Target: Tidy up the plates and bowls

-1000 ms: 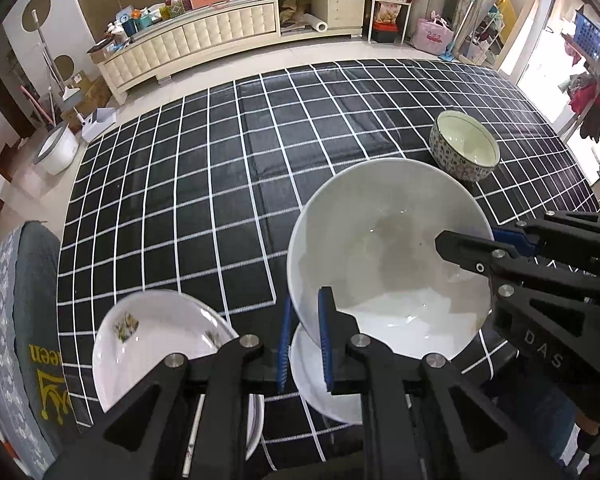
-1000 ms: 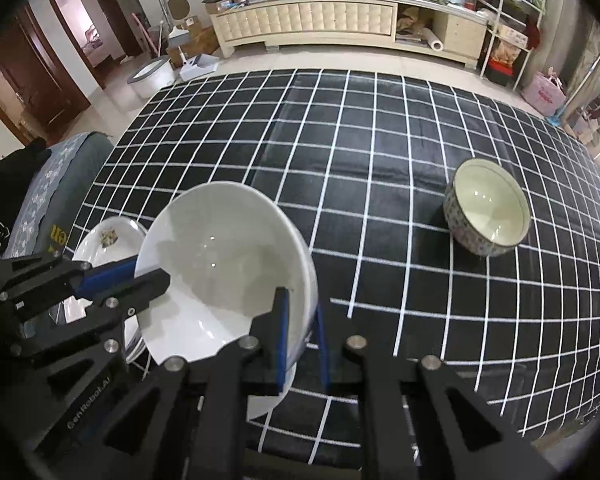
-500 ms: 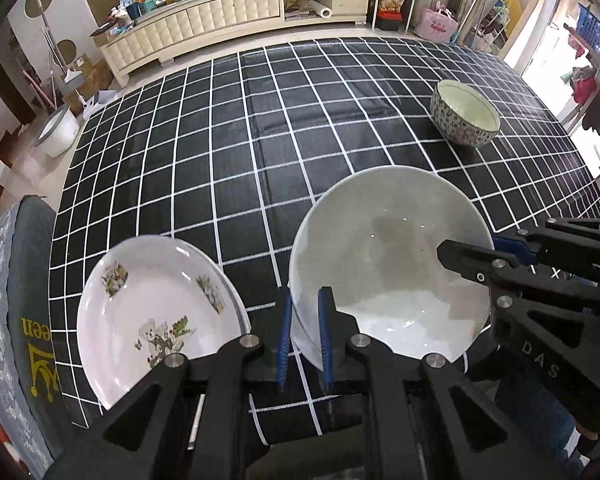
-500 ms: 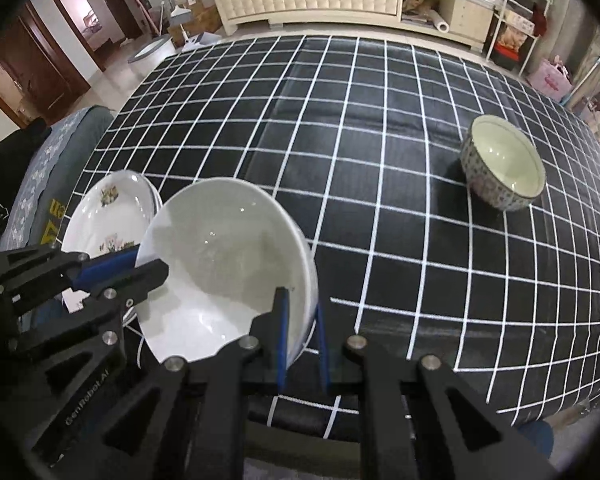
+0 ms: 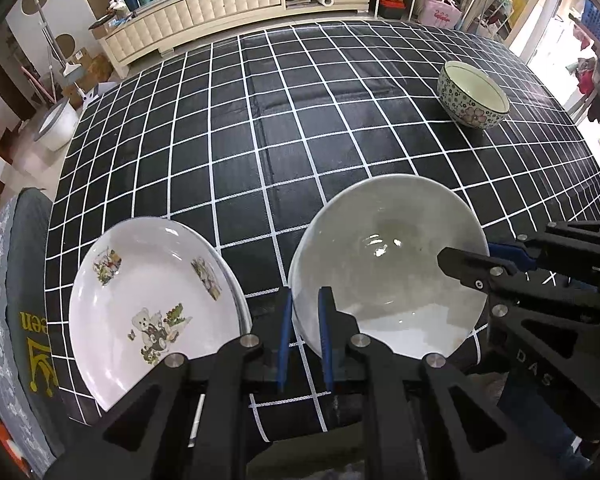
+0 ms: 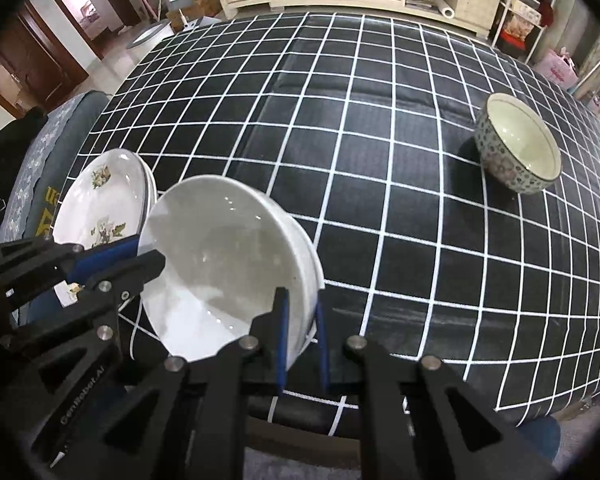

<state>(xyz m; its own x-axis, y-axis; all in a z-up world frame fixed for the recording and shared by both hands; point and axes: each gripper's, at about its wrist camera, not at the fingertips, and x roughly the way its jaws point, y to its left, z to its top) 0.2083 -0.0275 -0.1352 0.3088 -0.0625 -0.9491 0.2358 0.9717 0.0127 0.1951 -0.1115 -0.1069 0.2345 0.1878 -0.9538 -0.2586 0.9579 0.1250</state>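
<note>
Between your two hand-held grippers hangs the white bowl (image 5: 384, 272): your left hand-held gripper (image 5: 303, 312) is clamped on its near-left rim, and your right hand-held gripper (image 6: 300, 312) is clamped on the opposite rim. Just left of your left hand-held gripper lies the cartoon-printed plate (image 5: 152, 304) on the table (image 5: 300, 120). Well beyond your right hand-held gripper, the floral bowl (image 6: 518, 142) stands upright.
</note>
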